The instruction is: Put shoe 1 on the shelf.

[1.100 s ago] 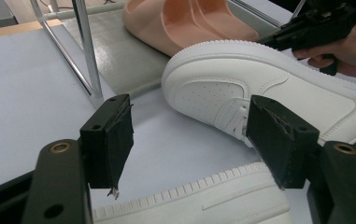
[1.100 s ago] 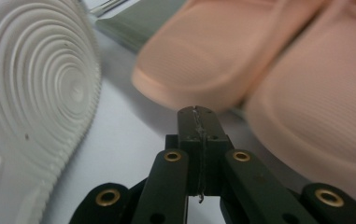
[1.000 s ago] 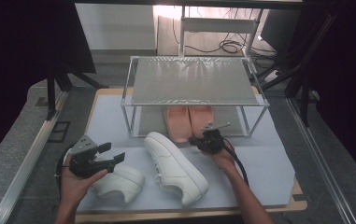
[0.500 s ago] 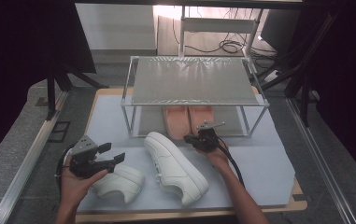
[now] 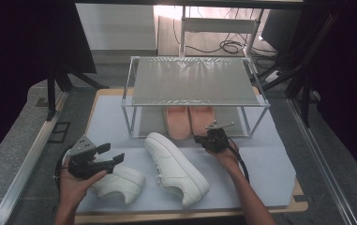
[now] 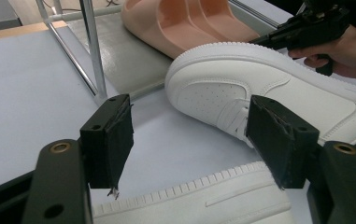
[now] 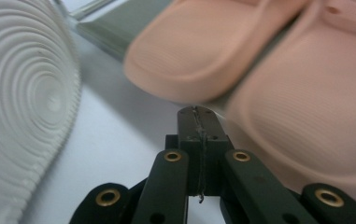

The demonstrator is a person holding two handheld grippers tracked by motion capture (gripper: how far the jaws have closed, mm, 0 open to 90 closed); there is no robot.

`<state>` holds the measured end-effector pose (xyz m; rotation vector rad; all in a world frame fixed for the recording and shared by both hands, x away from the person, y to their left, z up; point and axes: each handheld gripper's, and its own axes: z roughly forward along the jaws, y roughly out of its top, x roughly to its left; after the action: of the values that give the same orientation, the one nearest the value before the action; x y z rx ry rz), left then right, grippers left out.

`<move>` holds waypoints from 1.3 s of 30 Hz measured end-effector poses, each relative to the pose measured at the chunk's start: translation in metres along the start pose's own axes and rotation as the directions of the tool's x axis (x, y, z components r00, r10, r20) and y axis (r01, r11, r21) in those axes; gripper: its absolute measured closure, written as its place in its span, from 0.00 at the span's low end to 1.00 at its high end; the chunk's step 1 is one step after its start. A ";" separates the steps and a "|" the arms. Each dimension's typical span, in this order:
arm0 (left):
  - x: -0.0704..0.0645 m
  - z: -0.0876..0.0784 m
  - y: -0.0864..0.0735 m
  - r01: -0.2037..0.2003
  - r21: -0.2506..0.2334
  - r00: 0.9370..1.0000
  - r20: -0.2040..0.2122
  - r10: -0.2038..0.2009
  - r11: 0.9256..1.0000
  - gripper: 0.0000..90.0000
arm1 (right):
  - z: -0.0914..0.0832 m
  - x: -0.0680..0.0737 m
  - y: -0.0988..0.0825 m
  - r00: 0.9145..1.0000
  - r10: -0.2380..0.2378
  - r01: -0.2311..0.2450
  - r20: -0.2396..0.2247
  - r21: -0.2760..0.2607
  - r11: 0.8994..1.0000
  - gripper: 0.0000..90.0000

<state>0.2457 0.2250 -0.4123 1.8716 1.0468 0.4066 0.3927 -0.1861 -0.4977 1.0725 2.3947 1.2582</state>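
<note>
Right gripper (image 5: 212, 140) has its jaws pressed flat together, nothing in them, with the pink slippers (image 7: 278, 60) just past their tips and a white sneaker's (image 5: 176, 168) sole off to the left. Left gripper (image 5: 102, 157) jaws are wide open above the other white sneaker (image 6: 203, 198).

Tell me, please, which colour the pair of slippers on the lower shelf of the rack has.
Peach-pink slippers; the right gripper view shows it best.

Bare mat (image 5: 106, 122) lies open left of the rack (image 5: 192, 82); two white sneakers (image 5: 176, 168) crowd the front, pink slippers (image 5: 189, 121) fill its lower shelf
</note>
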 end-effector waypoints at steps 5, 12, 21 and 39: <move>0.000 0.000 0.000 0.001 -0.001 1.000 -0.001 -0.001 1.000 0.36 | -0.007 -0.014 -0.004 0.999 0.014 -0.015 0.036 0.029 0.999 1.00; 0.000 0.001 0.000 0.000 0.003 1.000 0.001 0.000 1.000 0.36 | -0.002 -0.015 -0.003 0.999 0.014 -0.014 0.029 0.016 1.000 1.00; 0.000 0.001 0.000 0.002 0.003 1.000 0.000 -0.002 1.000 0.36 | 0.004 -0.014 -0.003 0.999 0.031 -0.031 0.021 0.000 1.000 1.00; 0.001 0.002 -0.001 0.007 0.006 1.000 0.004 -0.007 1.000 0.36 | -0.052 -0.001 -0.023 1.000 0.031 -0.031 -0.004 -0.026 0.999 0.97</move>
<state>0.2473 0.2249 -0.4142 1.8727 1.0527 0.3953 0.3560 -0.2275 -0.4847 1.1049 2.3665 1.2987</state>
